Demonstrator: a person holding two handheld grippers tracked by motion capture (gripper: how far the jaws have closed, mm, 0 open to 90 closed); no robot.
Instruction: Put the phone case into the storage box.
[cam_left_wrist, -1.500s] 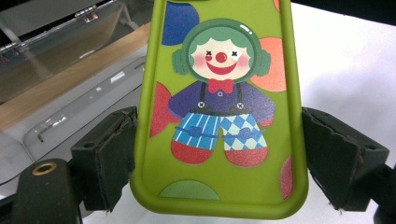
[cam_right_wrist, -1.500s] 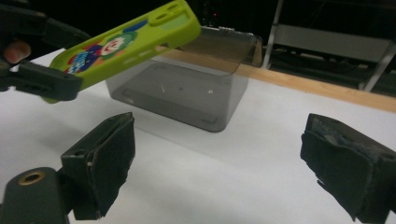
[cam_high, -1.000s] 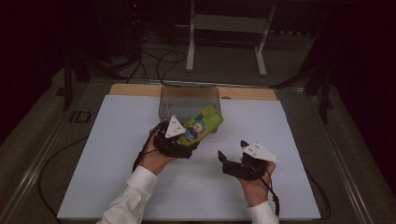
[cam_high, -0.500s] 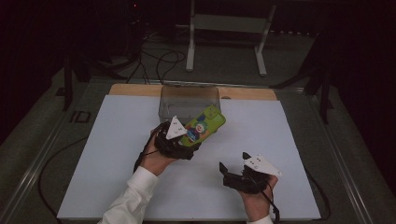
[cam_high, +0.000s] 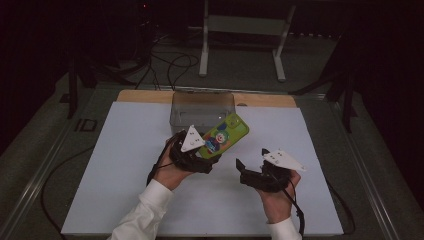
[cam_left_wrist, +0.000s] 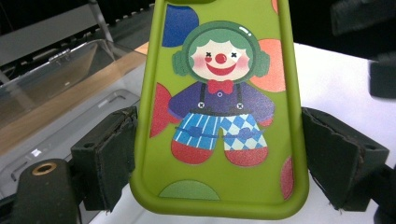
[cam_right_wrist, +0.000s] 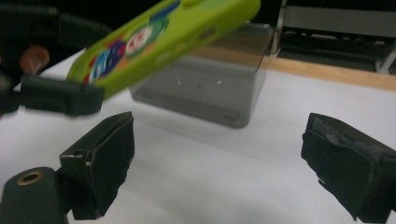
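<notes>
A lime-green phone case printed with a clown is held tilted above the white mat, its far end over the clear box. My left gripper is shut on the case's lower end. In the left gripper view the two black pads press the long sides of the case. My right gripper hovers to the right of it, open, with nothing between its fingers. In the right gripper view the case slants across the upper left, beyond the spread gripper.
A clear plastic box stands at the back middle of the white mat, directly behind the case. A wooden strip edges the mat at the far side. Cables and a metal stand lie on the floor beyond.
The right gripper dropped toward the near edge of the mat, then came back up and away from it. The left gripper and the case have stayed put.
</notes>
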